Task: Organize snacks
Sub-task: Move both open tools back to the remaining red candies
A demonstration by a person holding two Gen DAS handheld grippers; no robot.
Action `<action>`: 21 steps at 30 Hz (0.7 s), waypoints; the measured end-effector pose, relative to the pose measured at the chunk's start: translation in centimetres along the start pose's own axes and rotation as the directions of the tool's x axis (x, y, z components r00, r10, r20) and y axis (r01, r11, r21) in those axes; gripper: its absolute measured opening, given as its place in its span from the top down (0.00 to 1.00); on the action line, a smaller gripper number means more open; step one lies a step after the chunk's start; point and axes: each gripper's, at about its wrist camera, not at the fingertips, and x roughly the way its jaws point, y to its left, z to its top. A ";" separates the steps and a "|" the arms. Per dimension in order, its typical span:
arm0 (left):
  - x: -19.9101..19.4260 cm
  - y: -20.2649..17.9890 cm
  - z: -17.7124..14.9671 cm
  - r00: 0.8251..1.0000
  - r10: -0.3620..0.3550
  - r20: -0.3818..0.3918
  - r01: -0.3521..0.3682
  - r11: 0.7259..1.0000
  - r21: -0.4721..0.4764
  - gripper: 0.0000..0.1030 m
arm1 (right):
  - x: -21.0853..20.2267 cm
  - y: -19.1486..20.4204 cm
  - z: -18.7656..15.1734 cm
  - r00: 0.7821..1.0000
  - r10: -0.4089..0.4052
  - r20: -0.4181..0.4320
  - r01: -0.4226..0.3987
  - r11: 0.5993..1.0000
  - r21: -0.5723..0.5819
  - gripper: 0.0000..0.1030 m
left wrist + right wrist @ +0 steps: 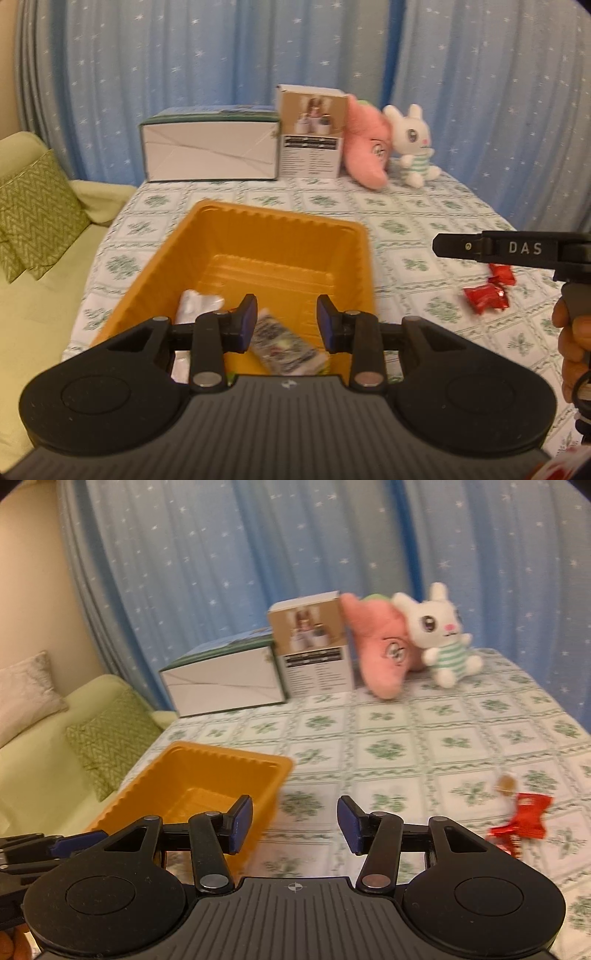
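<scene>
- Snacks: a crinkly patterned packet (284,343) and a white wrapper (197,302) are lying inside the glossy orange plastic tray (258,236) with ribbed walls, sitting on the bench's green-patterned cloth (406,229).
- Shiny red foil candies (485,299) are resting on the cloth, well apart from the tray.
- Left hand-held gripper (286,325) is hovering open over the tray, holding nothing.
- Right hand-held gripper (295,825) is gaping open, empty, beside the tray.
- Two cardboard boxes (210,147) and soft plush toys (410,144) are lining the back edge.

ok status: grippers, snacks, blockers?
Left gripper open over orange bin, packets inside. Right gripper open, empty. Red snacks loose on table. Nothing blocking.
</scene>
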 end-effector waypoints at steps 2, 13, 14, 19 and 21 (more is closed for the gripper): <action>0.0 -0.9 0.2 1.000 -0.017 0.005 0.017 1.000 0.014 0.65 | -0.7 -1.0 0.0 1.000 -0.021 0.008 0.021 1.000 0.018 0.50; -0.1 -5.9 0.2 0.993 -0.121 0.017 0.119 0.990 0.070 0.54 | -5.4 -5.7 -0.9 0.986 -0.157 0.056 0.150 0.982 0.112 0.36; -0.2 -6.4 0.1 0.991 -0.130 0.016 0.128 0.989 0.075 0.54 | -5.9 -6.1 -1.1 0.984 -0.169 0.057 0.161 0.980 0.120 0.35; -0.6 -8.5 -0.6 0.984 -0.176 0.028 0.172 0.978 0.116 0.39 | -8.0 -8.2 -2.4 0.974 -0.221 0.052 0.212 0.966 0.148 0.34; -0.8 -9.5 -0.9 0.981 -0.189 0.032 0.183 0.972 0.145 0.33 | -8.7 -9.1 -3.0 0.970 -0.241 0.042 0.231 0.959 0.161 0.33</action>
